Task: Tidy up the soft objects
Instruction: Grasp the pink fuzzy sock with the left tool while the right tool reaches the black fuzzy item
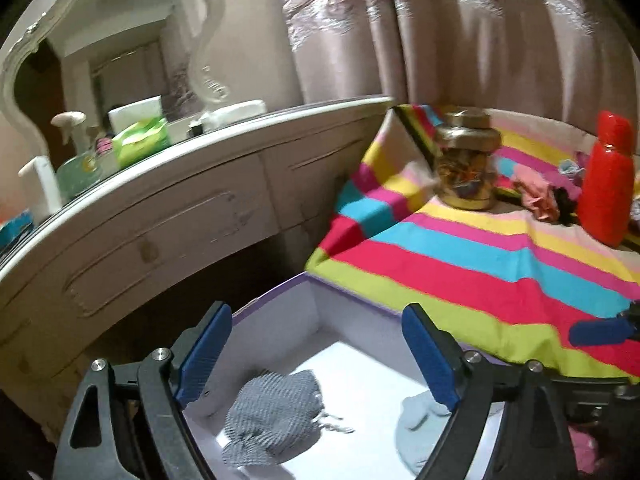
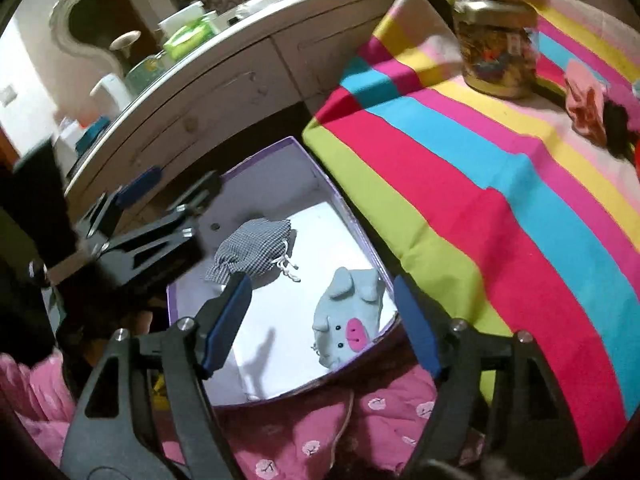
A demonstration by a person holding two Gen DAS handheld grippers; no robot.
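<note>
Both hand-held grippers, left (image 1: 316,352) and right (image 2: 320,328), hang wide and empty over the purple box (image 2: 280,152). Inside it, the checked pouch (image 2: 252,250) lies toward the far end and the blue pig toy (image 2: 346,316) against the wall beside the striped bed (image 2: 500,200).

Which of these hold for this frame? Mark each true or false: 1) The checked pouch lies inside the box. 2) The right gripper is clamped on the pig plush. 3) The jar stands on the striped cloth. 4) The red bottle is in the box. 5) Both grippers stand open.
1) True: the checked pouch lies on the floor of the box.
2) False: the right gripper is open, and the pig plush lies loose in the box.
3) True: the jar stands on the striped cloth.
4) False: the red bottle stands on the cloth.
5) True: the left gripper is open too.
</note>
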